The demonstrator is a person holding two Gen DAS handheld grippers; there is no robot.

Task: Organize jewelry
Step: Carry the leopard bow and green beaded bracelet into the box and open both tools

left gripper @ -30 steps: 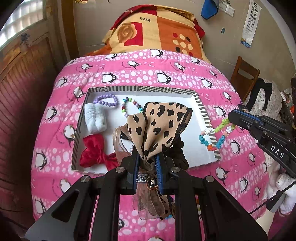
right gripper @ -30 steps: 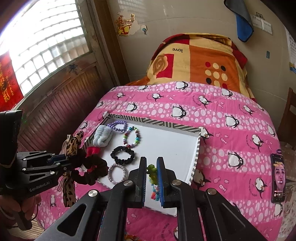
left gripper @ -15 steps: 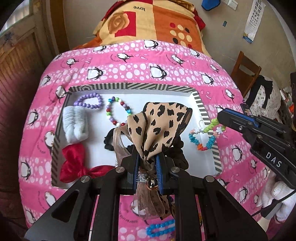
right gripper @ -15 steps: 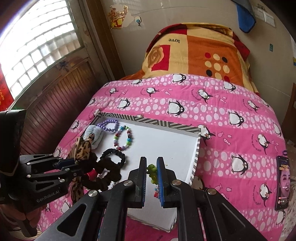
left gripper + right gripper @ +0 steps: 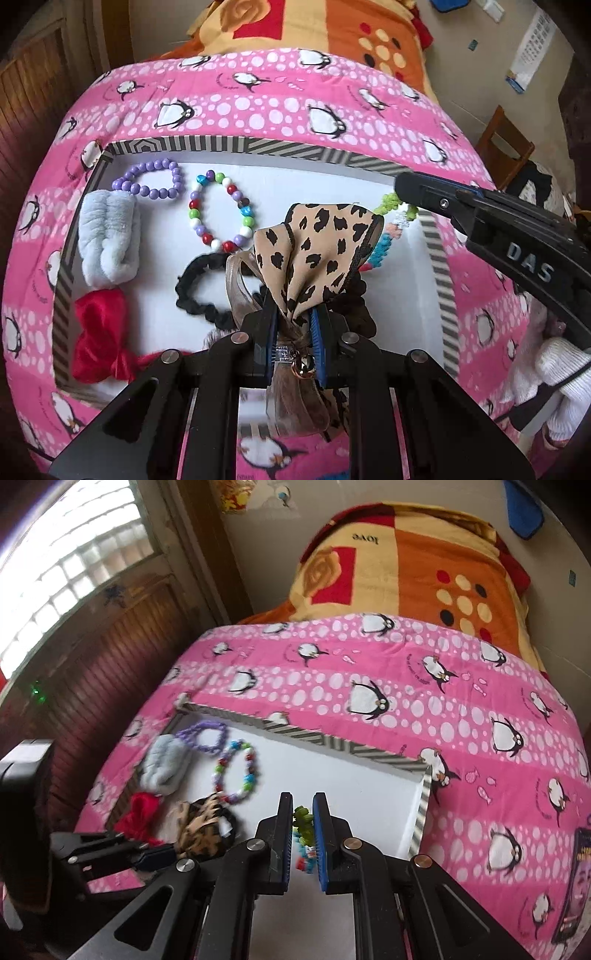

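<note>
bed with pink penguin blanket (image 5: 258, 107) carries a white tray (image 5: 332, 192) with striped rim. left claw (image 5: 295, 325) is clenched on a leopard-print hair bow (image 5: 325, 243), held over the tray's near middle – its ribbon tail and a small bell hang below the jaws. right claw (image 5: 303, 834) grips a multicolour bead bracelet (image 5: 303, 823), dangling over the tray's right half, at 2 o'clock from the bow in the left wrist view. lying on the tray: grey fluffy scrunchie (image 5: 109, 243) at 9 o'clock, red bow (image 5: 98, 332) at 7, black scrunchie (image 5: 199, 291) near centre, rainbow bead bracelet (image 5: 221, 210) and purple bead bracelet (image 5: 151, 182) at 11 – all apart from the claws.
</note>
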